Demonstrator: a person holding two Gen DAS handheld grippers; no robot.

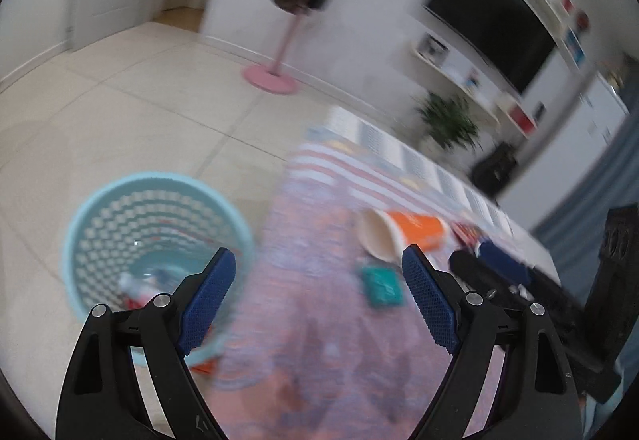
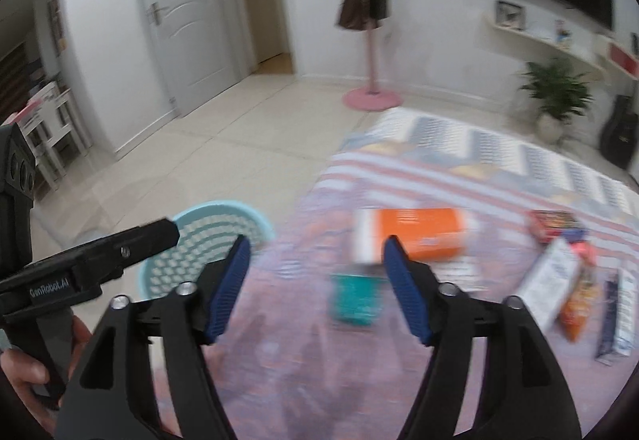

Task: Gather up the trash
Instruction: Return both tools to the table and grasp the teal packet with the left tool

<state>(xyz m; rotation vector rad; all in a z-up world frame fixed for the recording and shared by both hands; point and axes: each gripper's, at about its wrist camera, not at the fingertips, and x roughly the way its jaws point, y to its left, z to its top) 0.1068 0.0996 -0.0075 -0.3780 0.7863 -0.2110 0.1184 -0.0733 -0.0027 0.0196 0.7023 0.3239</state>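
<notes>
- Both grippers I steer hang over the rug [image 2: 399, 176]: left gripper [image 1: 317, 260] and right gripper [image 2: 317, 250], fingers spread apart, nothing between them.
- On the left I see the blue basket [image 1: 100, 208] on the floor, with some trash inside.
- Next comes the small teal packet [image 2: 353, 298], on the rug.
- Past it lies the orange cup [image 1: 415, 228], tipped on its side.

Pale floor tiles [image 2: 223, 144] looking glossy, reflecting light. Blue basket [image 1: 120, 224] showing perforated plastic lattice. Patterned rug [image 2: 459, 168] looking matt, woven cloth. Gripper pads [image 1: 209, 300] showing rough, knurled blue texture.
</notes>
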